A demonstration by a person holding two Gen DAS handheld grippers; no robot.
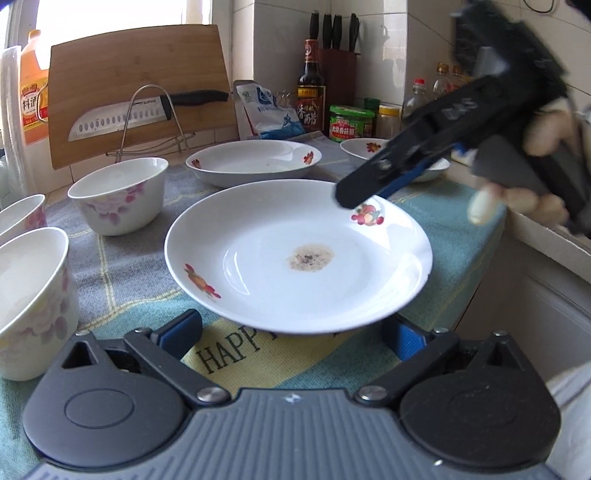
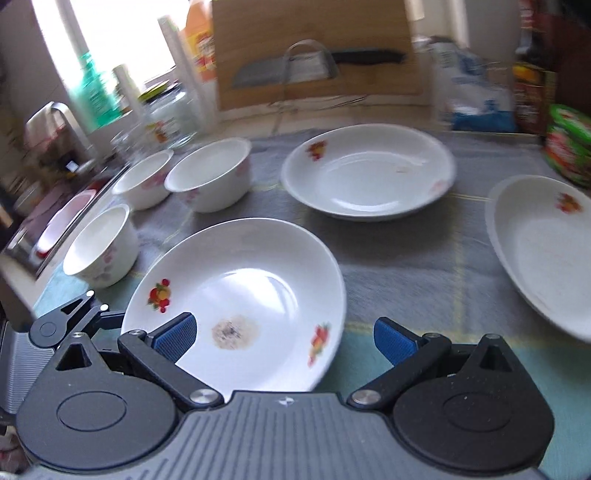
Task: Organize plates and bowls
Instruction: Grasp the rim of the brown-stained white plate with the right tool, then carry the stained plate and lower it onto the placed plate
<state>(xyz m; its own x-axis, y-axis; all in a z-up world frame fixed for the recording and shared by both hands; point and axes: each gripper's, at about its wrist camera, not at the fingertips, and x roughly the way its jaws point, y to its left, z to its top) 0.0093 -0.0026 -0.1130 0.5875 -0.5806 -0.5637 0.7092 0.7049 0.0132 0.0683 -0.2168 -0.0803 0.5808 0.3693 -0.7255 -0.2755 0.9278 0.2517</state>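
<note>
Lying before left tool (image 1: 291, 336) (agape): plate (image 1: 258, 295)

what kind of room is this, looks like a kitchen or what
Most likely a home kitchen counter: a knife block and sauce bottle stand against tiled walls, a cutting board holds a knife, and a sink lies beside the cloth-covered worktop.

White tiled wall (image 1: 369, 29) at 12 o'clock. Bright window (image 1: 110, 14) at 11 o'clock, daylight flooding in. Bench (image 1: 546, 236) edge pale at 3 o'clock, covered by checked cloth (image 1: 122, 266). Wooden cutting board (image 1: 140, 74) leaning against wall.
</note>
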